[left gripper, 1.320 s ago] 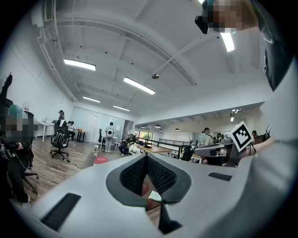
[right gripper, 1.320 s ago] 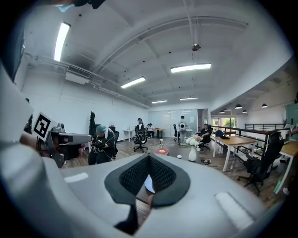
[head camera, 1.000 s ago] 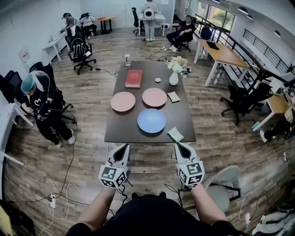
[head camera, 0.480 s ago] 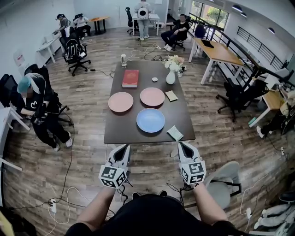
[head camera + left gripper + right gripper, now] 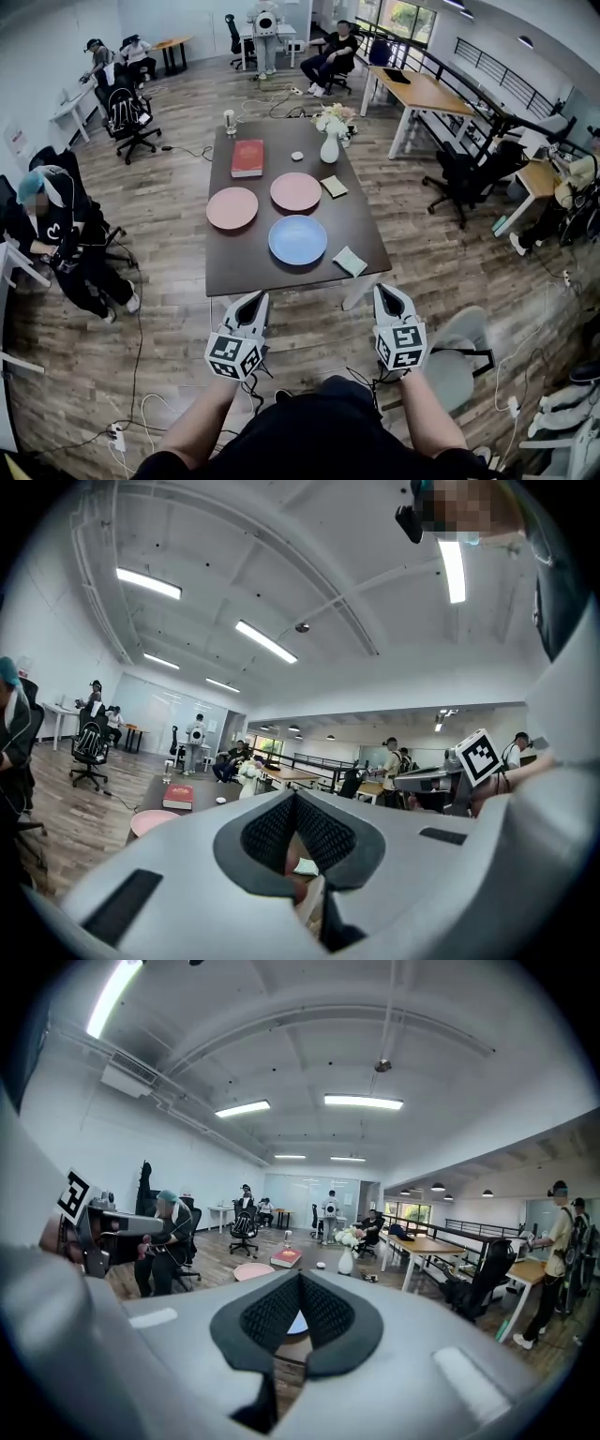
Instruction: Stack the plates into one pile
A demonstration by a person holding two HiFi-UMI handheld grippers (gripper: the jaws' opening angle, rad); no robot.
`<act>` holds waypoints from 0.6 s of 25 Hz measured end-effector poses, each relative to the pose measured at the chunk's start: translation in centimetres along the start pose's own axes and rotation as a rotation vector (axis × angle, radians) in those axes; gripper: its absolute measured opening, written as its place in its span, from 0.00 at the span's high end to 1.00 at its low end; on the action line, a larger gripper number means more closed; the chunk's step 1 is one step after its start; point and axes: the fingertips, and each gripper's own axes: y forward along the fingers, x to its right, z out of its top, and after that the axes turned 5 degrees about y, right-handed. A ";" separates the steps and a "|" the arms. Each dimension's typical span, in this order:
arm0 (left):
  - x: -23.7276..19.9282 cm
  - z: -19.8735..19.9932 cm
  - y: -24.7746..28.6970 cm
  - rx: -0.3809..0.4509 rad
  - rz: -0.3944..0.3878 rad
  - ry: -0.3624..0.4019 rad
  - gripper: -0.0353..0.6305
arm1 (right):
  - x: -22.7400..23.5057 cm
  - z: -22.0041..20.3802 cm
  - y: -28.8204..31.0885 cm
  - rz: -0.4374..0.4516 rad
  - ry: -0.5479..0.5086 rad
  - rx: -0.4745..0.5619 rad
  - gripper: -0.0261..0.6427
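Observation:
Three plates lie apart on the dark table (image 5: 230,272): a pink plate (image 5: 232,208) at the left, a second pink plate (image 5: 295,191) beside it, and a blue plate (image 5: 297,240) nearest me. My left gripper (image 5: 253,302) and right gripper (image 5: 386,292) hang side by side short of the table's near edge, both shut and empty. In the left gripper view the closed left gripper (image 5: 295,799) points at the left pink plate (image 5: 150,822). In the right gripper view the blue plate (image 5: 296,1324) shows just past the closed right gripper (image 5: 300,1279).
A red book (image 5: 247,157), a white vase of flowers (image 5: 330,145), a cup (image 5: 230,122) and two green cloths (image 5: 351,261) share the table. A seated person (image 5: 52,234) is at the left, a grey chair (image 5: 455,361) is by my right arm, and cables cross the floor.
My right gripper has drifted slightly to the right and both stay shut. The table has slid left in the head view as the view turned. No plate has moved.

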 end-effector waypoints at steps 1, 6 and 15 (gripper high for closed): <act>0.1 -0.2 0.3 -0.004 -0.011 0.000 0.95 | 0.0 -0.3 -0.3 -0.002 0.009 -0.002 0.95; 1.0 -0.7 2.3 -0.019 -0.061 -0.004 0.95 | 0.8 -1.3 -0.8 -0.007 0.039 -0.008 0.95; 2.2 -1.2 9.0 -0.056 -0.101 0.016 0.95 | 5.7 -2.0 2.5 -0.019 0.094 -0.006 0.95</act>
